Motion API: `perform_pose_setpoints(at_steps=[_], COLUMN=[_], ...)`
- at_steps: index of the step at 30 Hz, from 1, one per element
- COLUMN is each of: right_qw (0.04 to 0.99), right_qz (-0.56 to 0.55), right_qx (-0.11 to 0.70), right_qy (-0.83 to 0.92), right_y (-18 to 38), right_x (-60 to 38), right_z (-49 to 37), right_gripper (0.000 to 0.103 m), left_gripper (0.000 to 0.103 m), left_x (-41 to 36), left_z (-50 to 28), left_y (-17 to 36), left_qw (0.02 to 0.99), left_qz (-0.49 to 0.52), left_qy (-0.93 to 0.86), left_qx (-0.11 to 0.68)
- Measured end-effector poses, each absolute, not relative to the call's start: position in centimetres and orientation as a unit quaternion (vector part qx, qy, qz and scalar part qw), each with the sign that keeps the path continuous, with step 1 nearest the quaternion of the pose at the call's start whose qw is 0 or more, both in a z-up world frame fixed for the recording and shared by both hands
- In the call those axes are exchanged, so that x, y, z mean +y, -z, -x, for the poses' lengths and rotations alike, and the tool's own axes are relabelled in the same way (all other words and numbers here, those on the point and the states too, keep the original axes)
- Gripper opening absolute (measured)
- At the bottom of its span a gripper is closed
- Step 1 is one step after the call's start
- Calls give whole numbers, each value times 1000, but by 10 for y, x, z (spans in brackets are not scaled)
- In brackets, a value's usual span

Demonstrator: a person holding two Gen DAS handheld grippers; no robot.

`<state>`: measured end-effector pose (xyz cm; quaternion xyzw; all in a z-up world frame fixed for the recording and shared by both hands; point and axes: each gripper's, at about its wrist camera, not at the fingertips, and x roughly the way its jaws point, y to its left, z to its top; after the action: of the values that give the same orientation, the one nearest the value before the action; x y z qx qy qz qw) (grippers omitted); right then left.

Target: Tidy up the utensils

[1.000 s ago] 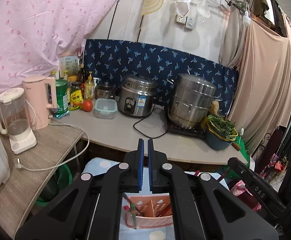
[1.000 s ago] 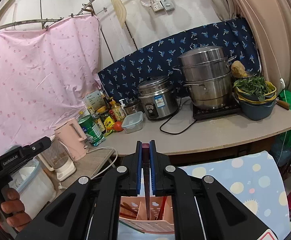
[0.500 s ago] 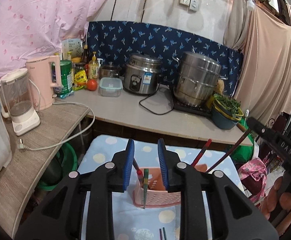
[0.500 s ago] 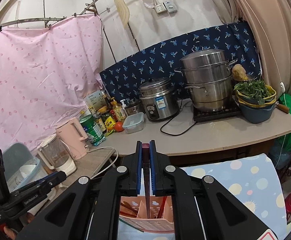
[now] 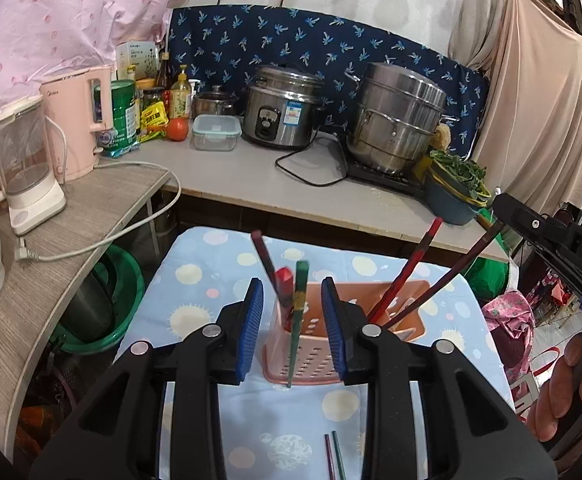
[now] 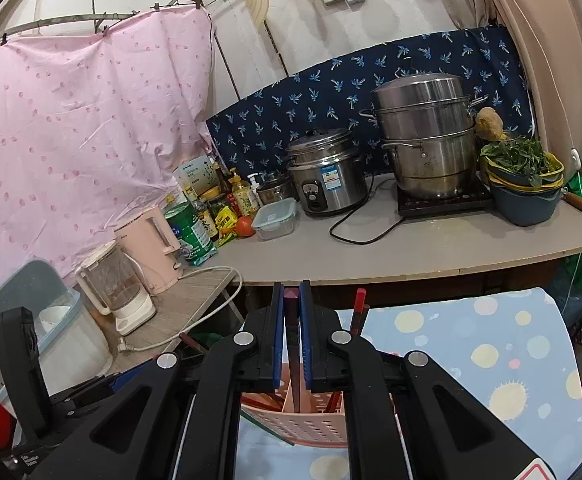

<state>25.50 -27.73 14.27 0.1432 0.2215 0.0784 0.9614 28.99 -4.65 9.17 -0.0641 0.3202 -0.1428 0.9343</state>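
Note:
A pink perforated utensil basket [image 5: 407,324] stands on a blue dotted cloth [image 5: 203,280]. Several chopsticks stand in it; a green chopstick [image 5: 299,320] leans at its near left wall. My left gripper [image 5: 294,320] is open, its blue pads on either side of the basket's left end, holding nothing. My right gripper [image 6: 292,334] is shut on a dark maroon chopstick [image 6: 294,360] held upright, its tip down in the basket [image 6: 291,420]. In the left wrist view the right gripper's dark chopstick [image 5: 467,258] slants into the basket. Two loose chopsticks [image 5: 333,456] lie on the cloth.
A counter [image 5: 251,176] behind the cloth holds a rice cooker [image 5: 281,106], a steel steamer pot [image 5: 399,118], a bowl of greens [image 5: 457,188], a plastic box [image 5: 215,132], bottles, a pink kettle [image 5: 79,120] and a blender jug [image 5: 25,164]. A green basin [image 5: 103,312] sits below left.
My left gripper has opened, letting go of the green chopstick at the basket, and has tilted down toward the cloth. My right gripper stays shut on its chopstick.

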Motion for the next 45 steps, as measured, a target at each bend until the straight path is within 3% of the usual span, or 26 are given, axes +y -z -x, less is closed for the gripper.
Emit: perform_pose_setpoints(at_steps=[27, 31, 45], right_qw=[951, 951, 949], right_qz=[-144, -144, -147], right_qx=[262, 262, 267], right_qy=[-79, -79, -78], right_y=[-108, -107, -99], right_x=[-279, -279, -279], right_z=[-260, -260, -254], right_gripper=[9, 9, 9], left_gripper=[28, 16, 13], left_x=[-62, -62, -43], left_z=[-303, -306, -283], left_y=[-75, -75, -62], left_qw=[925, 924, 918], left_qz=[75, 72, 90], left_qy=[150, 151, 150], left_qx=[342, 343, 357])
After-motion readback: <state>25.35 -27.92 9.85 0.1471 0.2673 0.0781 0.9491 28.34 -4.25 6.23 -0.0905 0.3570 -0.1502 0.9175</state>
